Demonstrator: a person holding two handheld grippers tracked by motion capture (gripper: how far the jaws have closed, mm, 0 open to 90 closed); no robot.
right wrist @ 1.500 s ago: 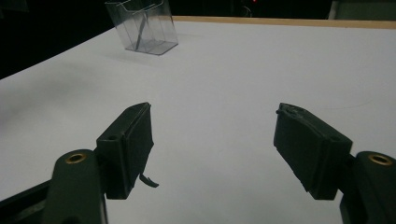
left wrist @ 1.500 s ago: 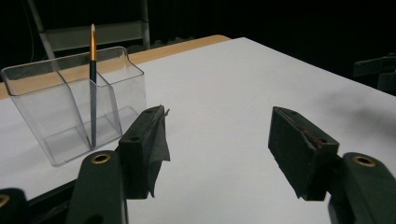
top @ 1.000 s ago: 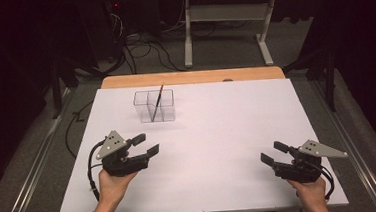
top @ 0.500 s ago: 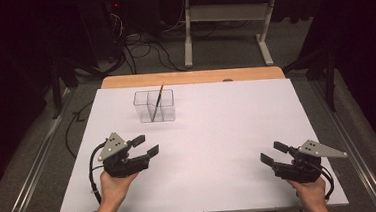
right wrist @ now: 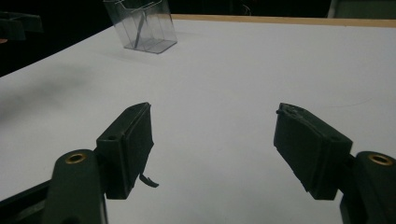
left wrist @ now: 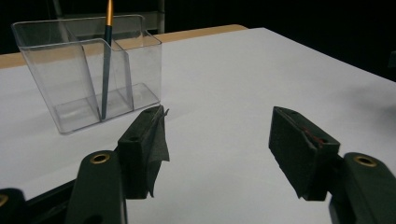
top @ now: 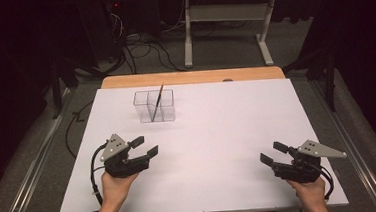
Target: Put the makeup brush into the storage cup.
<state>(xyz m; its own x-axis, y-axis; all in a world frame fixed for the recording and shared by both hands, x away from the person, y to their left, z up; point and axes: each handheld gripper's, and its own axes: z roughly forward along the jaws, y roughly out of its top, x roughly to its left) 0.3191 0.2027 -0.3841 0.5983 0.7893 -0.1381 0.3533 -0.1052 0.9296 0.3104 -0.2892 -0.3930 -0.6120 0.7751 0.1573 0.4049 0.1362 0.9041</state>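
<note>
A clear plastic holder [top: 154,106] with compartments stands at the back left of the white table [top: 218,134]. A thin dark brush with an orange-gold upper handle [left wrist: 107,56] leans inside it. My left gripper [top: 144,146] hovers near the table's front left, open, nothing between its jaws; the holder [left wrist: 88,70] lies a short way ahead of it. My right gripper [top: 273,152] stays at the front right, open and empty. From there the holder [right wrist: 142,25] shows far off at the upper left.
The table's wooden far edge [top: 194,77] runs behind the white sheet. Beyond it a metal stand [top: 223,28] and floor cables [top: 137,49] sit in the dark. A metal rail [top: 27,167] runs along the left side.
The left gripper has shifted slightly nearer the table's front left. The right gripper has not moved.
</note>
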